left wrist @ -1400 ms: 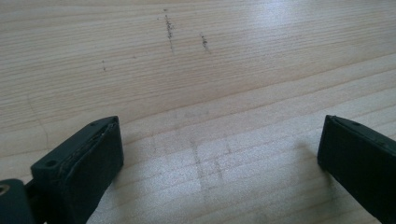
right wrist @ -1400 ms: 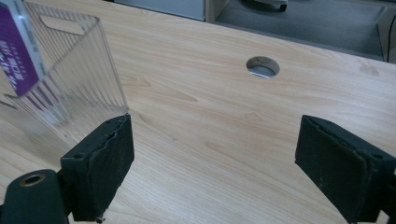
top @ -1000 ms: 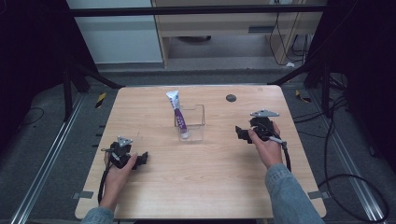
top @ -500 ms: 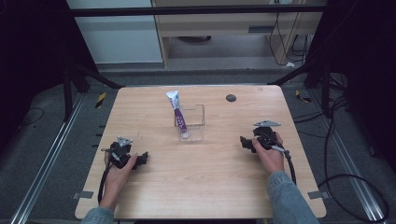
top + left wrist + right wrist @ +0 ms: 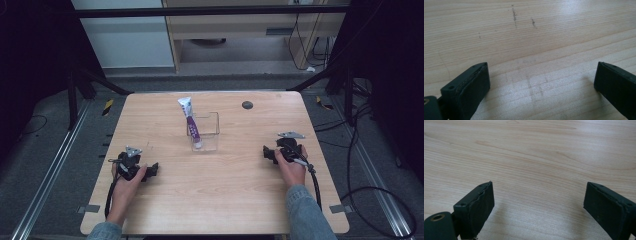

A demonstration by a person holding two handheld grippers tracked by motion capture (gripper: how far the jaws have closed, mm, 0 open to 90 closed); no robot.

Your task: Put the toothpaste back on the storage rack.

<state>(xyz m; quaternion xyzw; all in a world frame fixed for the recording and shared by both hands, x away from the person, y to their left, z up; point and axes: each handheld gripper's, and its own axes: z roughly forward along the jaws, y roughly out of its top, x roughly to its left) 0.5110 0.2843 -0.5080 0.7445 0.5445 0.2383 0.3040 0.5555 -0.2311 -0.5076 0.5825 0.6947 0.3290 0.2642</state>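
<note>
Both my grippers are parked on the bench (image 5: 230, 200), jaws wide apart, nothing in them. The tube (image 5: 190, 121) leans upright in the clear box (image 5: 210, 131), mid-bench. Left gripper (image 5: 153, 169) looks slightly nearer than the right gripper (image 5: 266, 153), so I'd reach left.

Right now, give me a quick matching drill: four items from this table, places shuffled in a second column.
Items:
1. toothpaste tube
2. left tool
3. right tool
4. dark round disc

Places:
A. far side of the table, right of centre
B. standing tilted in the clear plastic box
C. near left of the table, jaws apart
D. near right of the table, jaws apart

Pairs: 1-B, 2-C, 3-D, 4-A
</note>
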